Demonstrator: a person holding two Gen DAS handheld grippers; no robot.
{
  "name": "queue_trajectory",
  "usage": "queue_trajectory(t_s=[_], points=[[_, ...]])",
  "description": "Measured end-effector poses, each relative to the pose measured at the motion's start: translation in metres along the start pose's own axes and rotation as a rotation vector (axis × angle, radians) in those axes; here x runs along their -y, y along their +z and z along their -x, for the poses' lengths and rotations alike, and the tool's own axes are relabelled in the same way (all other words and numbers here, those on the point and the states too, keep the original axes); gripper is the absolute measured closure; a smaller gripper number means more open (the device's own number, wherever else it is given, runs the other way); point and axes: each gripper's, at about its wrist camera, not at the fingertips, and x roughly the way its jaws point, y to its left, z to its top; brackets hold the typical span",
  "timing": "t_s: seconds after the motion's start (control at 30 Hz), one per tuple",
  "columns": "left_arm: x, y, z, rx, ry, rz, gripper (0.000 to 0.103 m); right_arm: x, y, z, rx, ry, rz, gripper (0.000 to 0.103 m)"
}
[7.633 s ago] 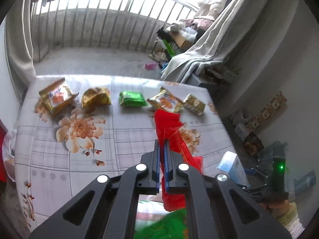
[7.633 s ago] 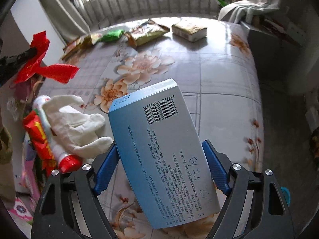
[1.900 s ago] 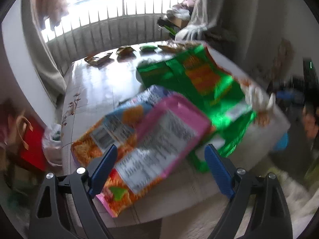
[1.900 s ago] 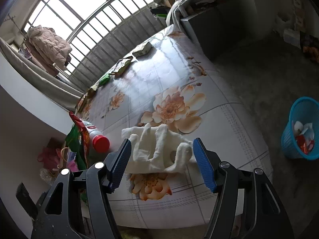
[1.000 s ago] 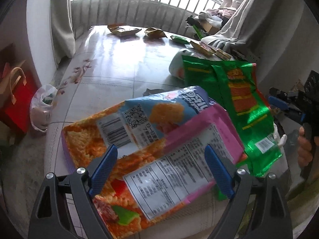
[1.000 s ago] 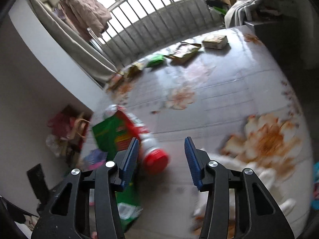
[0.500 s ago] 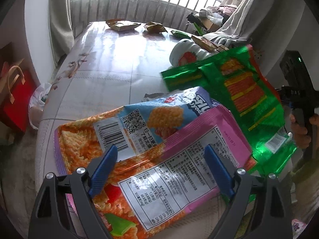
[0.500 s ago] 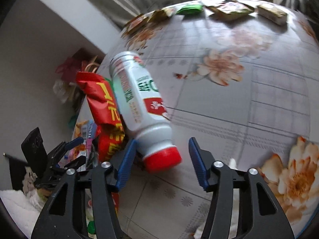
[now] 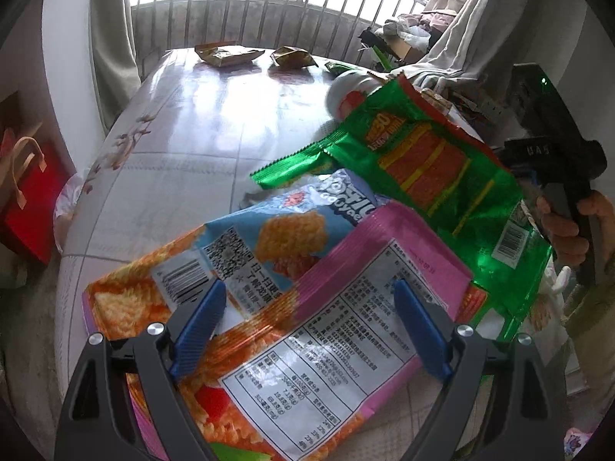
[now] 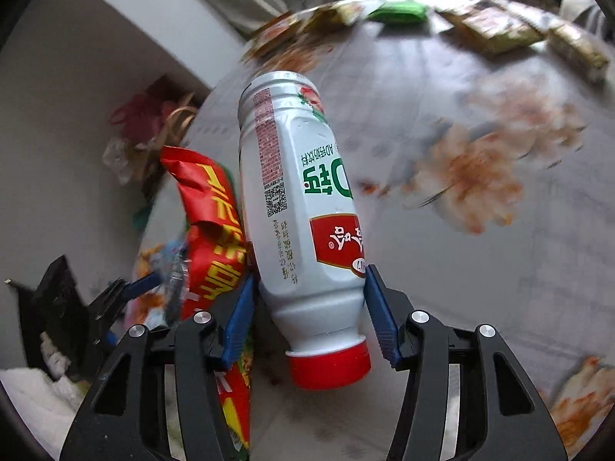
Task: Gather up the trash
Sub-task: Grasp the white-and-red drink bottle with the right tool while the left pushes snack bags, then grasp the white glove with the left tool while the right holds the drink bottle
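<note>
My left gripper (image 9: 307, 326) hovers open over a pink and orange snack bag (image 9: 338, 330) at the table's near edge, one finger on each side of it. A blue snack bag (image 9: 292, 226) lies under it and a green one (image 9: 434, 165) to the right. In the right wrist view a white bottle (image 10: 300, 207) with a red cap (image 10: 330, 365) lies cap-first between the closing jaws of my right gripper (image 10: 307, 307). The pads touch its lower body. A red wrapper (image 10: 215, 223) lies against the bottle's left side. The bottle's base (image 9: 346, 92) shows behind the green bag.
Several wrappers lie at the table's far end (image 9: 226, 53), with a green packet (image 10: 399, 11) and a flat box (image 10: 496, 23) among them. A red carrier bag (image 9: 27, 207) and a white plastic bag (image 9: 69, 199) sit on the floor at the left. A person's hand (image 9: 565, 230) holds the right gripper's handle.
The right gripper swung left from the white glove to the bottle and slid over its capped end. The left gripper crept slightly closer over the snack bags.
</note>
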Motion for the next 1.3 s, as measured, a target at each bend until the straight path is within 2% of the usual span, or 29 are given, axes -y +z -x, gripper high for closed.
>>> queue_trajectory(t_s=[0.2, 0.33, 0.43, 0.57, 0.67, 0.73, 0.87, 0.97, 1.03, 1.1, 1.17, 1.23, 1.3], points=[[0.02, 0.022, -0.022, -0.029, 0.014, -0.033, 0.016, 0.041, 0.015, 0.029, 0.063, -0.229, -0.036, 0.051], [0.035, 0.038, -0.039, -0.045, 0.013, -0.07, 0.016, 0.075, 0.007, 0.051, 0.083, -0.337, -0.082, 0.051], [0.044, 0.051, -0.051, -0.062, 0.017, -0.073, 0.016, 0.098, -0.011, 0.069, 0.092, -0.418, -0.114, 0.051], [0.046, 0.059, -0.054, -0.056, -0.01, -0.041, 0.016, 0.117, -0.049, 0.093, 0.11, -0.435, -0.166, 0.051], [0.042, 0.055, -0.038, 0.003, -0.058, 0.011, 0.016, 0.112, -0.081, 0.106, 0.119, -0.479, -0.16, 0.051], [0.045, 0.05, -0.018, 0.063, -0.071, 0.006, 0.016, 0.103, -0.098, 0.112, 0.119, -0.51, -0.149, 0.051], [0.057, 0.043, 0.023, 0.183, -0.092, -0.054, 0.016, 0.081, -0.144, 0.122, 0.135, -0.478, -0.179, 0.051], [0.073, 0.036, 0.044, 0.206, -0.185, -0.1, 0.016, 0.059, -0.168, 0.119, 0.158, -0.45, -0.221, 0.051], [0.085, 0.034, 0.044, 0.174, -0.253, -0.111, 0.016, 0.052, -0.178, 0.118, 0.177, -0.416, -0.259, 0.051], [0.105, 0.027, 0.034, 0.094, -0.358, -0.116, 0.017, 0.043, -0.19, 0.116, 0.195, -0.371, -0.311, 0.051], [0.123, 0.018, 0.024, 0.022, -0.428, -0.116, 0.021, 0.032, -0.205, 0.114, 0.215, -0.32, -0.361, 0.051], [0.141, 0.009, 0.014, -0.033, -0.473, -0.135, 0.026, 0.022, -0.216, 0.115, 0.232, -0.306, -0.383, 0.051], [0.158, -0.002, 0.01, -0.056, -0.488, -0.167, 0.029, 0.019, -0.225, 0.114, 0.245, -0.291, -0.417, 0.051]])
